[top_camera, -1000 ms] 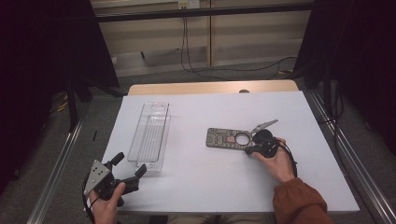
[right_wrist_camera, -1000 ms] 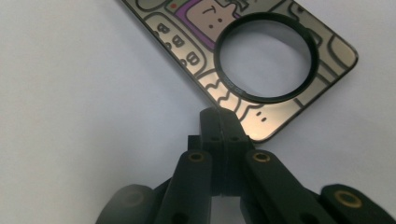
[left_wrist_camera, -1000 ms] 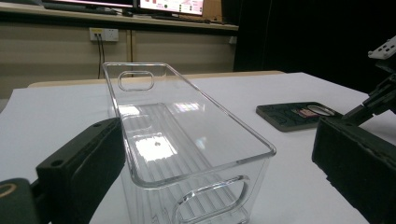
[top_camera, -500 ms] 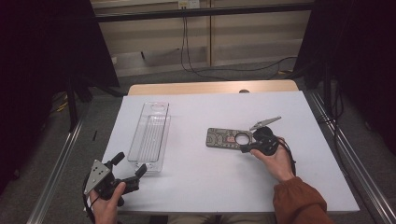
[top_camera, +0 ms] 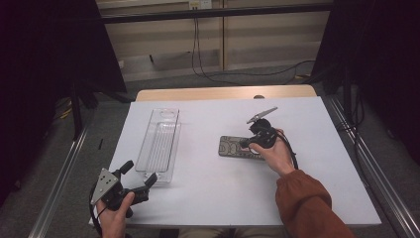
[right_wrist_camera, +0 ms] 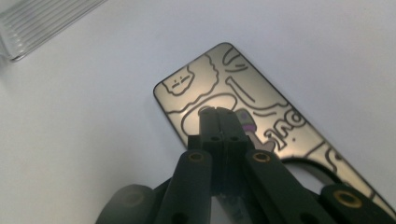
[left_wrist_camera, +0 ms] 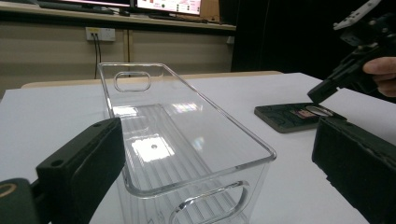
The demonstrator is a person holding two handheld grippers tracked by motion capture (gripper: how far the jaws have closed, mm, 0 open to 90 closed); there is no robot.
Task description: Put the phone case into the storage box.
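Note:
A flat dark case (top_camera: 233,147) with pale line drawings lies on the white table (top_camera: 213,198), right of centre. My right gripper (top_camera: 246,144) hovers over its right part, tilted down and left, jaws shut with nothing between them. In the right gripper view the shut tips (right_wrist_camera: 218,112) hang just above the glossy case (right_wrist_camera: 196,84). A clear plastic tray (top_camera: 161,141) lies lengthwise at the left. My left gripper (top_camera: 139,172) rests at the tray's near end, open. In the left gripper view its gap (left_wrist_camera: 217,140) frames the tray (left_wrist_camera: 154,140), with the case (left_wrist_camera: 285,119) and right gripper (left_wrist_camera: 317,95) beyond.
A wooden table edge (top_camera: 223,93) shows behind the white surface. Metal rails (top_camera: 59,198) run along both sides on the floor. Cables (top_camera: 218,74) trail across the floor at the back, and dark curtains stand at both sides.
My right gripper has lifted and shifted a little left and away over the case, still shut. The case, the tray and my left gripper have stayed where they were.

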